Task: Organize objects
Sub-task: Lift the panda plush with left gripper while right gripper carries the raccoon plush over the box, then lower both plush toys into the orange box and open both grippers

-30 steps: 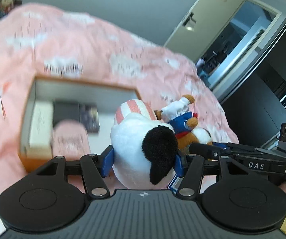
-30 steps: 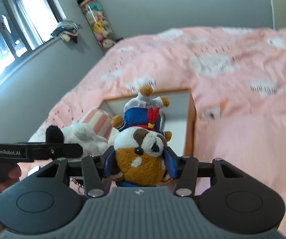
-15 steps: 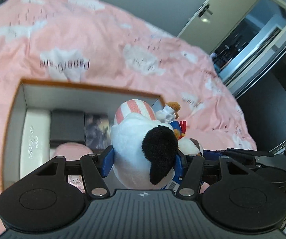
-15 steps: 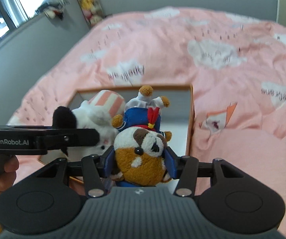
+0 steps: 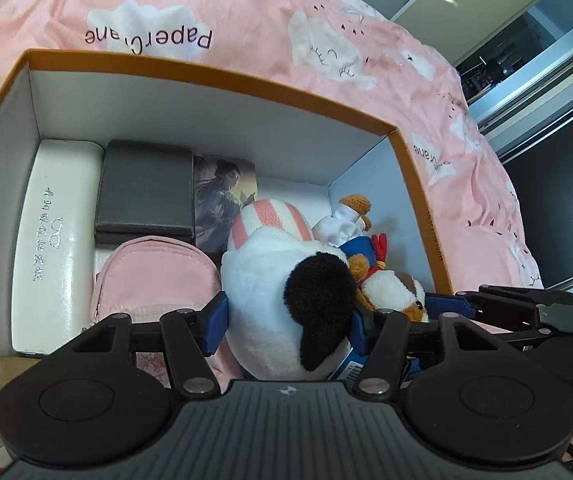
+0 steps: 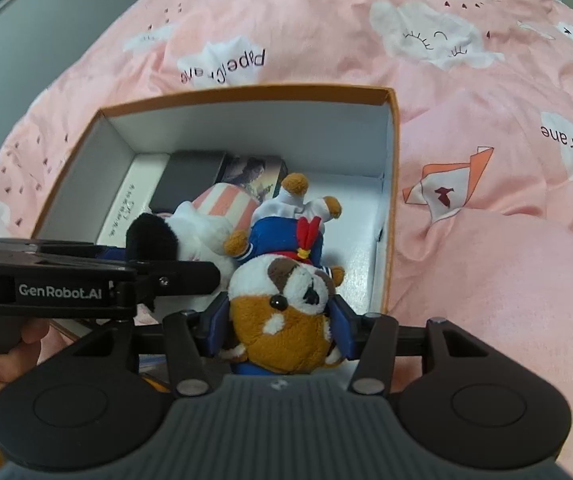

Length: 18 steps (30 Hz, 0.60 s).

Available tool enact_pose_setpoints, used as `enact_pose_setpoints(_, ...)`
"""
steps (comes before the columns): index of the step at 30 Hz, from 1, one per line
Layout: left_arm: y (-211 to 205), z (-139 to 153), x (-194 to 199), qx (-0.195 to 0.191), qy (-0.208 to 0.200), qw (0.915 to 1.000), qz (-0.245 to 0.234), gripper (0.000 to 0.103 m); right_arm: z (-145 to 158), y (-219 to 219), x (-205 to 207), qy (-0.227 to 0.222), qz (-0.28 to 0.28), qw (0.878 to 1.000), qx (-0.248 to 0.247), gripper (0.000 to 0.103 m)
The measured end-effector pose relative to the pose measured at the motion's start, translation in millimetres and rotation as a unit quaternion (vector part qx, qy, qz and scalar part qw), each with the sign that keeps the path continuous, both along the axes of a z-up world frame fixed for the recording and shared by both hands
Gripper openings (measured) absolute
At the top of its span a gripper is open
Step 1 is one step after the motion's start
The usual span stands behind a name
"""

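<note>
My left gripper (image 5: 288, 326) is shut on a white plush with a black ear and pink-striped cap (image 5: 270, 276), held head-down inside the orange-rimmed box (image 5: 206, 74). My right gripper (image 6: 280, 330) is shut on a brown-and-white plush dog in a blue sailor suit (image 6: 282, 280), also upside down over the box's right side (image 6: 392, 200). The two plushes touch side by side; the dog shows in the left wrist view (image 5: 390, 288) and the white plush in the right wrist view (image 6: 202, 224).
In the box lie a white case (image 5: 52, 240), a dark grey case (image 5: 146, 192), a picture card (image 5: 222, 196) and a pink pouch (image 5: 154, 276). The box sits on a pink cloud-print bedspread (image 6: 486, 160). A doorway (image 5: 526, 40) is at right.
Both grippers have come down and forward with their plushes, from above the box's near edge to inside the box. Both grips are unchanged.
</note>
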<state>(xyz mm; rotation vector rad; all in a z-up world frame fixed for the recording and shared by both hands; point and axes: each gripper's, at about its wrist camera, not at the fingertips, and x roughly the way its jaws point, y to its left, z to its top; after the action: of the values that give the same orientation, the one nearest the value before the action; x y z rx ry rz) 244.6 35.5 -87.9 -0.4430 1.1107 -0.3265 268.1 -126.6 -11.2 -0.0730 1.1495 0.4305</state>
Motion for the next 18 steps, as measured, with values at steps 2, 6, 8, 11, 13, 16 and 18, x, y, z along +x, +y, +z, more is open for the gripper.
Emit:
enact_pose_setpoints(2, -3, 0, 1, 0.010, 0.003, 0.9999, -0.008, 0.068, -2, 5, 1, 0.004, 0.002, 1.000, -0.016, 0.055)
enact_pose_setpoints(6, -8, 0, 6, 0.024, 0.017, 0.9994, -0.020, 0.069, -7, 16, 3, 0.015, 0.019, 0.998, -0.053, 0.057)
enact_pose_setpoints(8, -9, -2, 10, 0.021, 0.026, 0.9993, -0.020, 0.070, -9, 19, 4, 0.020, 0.026, 0.997, -0.069, 0.058)
enact_pose_setpoints(11, -12, -4, 12, 0.024, 0.031, 0.9989, -0.024, 0.071, -10, 20, 6, 0.028, 0.033, 0.996, -0.081, 0.058)
enact_pose_setpoints(13, -13, -6, 14, 0.020, 0.037, 0.9988, -0.025, 0.072, -9, 21, 6, 0.028, 0.041, 0.995, -0.091, 0.061)
enact_pose_setpoints(16, -13, -13, 16, 0.006, 0.052, 0.9982, -0.027, 0.072, -5, 21, 3, 0.025, 0.059, 0.993, -0.103, 0.061)
enact_pose_setpoints(18, -14, -13, 16, 0.006, 0.050, 0.9984, -0.025, 0.072, -5, 21, 2, 0.026, 0.068, 0.992, -0.106, 0.061)
